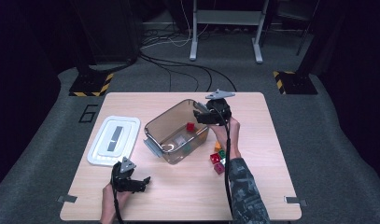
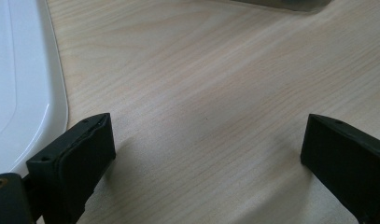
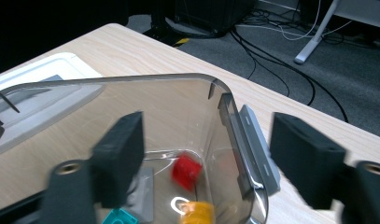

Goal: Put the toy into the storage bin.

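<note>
A clear brownish plastic bin stands at the middle of the wooden table. A red block is inside it, near the right wall. My right gripper hovers over the bin's right end, jaws open, nothing between them. In the right gripper view the gripper looks down into the bin, where the red block, blurred, sits apart from both pads above a yellow block and a teal block. My left gripper rests open near the front edge, and its jaws frame bare wood.
The bin's white lid lies flat to the left of the bin, and its edge is beside my left jaw. Several loose coloured blocks lie right of the bin by my right forearm. Cables and stand feet lie on the floor beyond the table.
</note>
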Motion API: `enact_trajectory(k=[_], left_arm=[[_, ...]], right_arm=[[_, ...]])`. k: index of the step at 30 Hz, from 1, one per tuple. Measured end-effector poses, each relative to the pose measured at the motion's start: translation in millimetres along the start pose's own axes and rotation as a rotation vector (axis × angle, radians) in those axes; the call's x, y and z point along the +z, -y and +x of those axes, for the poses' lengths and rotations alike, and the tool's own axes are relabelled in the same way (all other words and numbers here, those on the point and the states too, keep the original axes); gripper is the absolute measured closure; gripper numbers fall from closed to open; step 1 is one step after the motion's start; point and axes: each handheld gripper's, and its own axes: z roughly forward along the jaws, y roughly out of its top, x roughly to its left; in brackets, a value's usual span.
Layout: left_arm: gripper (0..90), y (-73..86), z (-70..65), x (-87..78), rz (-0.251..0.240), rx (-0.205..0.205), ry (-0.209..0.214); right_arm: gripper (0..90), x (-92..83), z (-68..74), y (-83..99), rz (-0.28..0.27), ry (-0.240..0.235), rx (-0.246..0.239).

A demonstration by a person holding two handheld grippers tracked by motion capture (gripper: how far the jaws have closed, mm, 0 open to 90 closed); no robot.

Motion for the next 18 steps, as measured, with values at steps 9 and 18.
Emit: enact_trajectory(k=[9, 18], left_arm=[[2.6, 0.3, -0.3, 0.5, -0.008, -0.003, -0.002], [2.7, 0.3, -0.3, 0.5, -0.008, -0.003, -0.003]], right_arm=[[5.1, -21.9, -5.4, 16.8, -0.02, -0.018, 0.025], [0.0, -41.5, -12.3, 51.2, 0.007, 0.0, 0.031]])
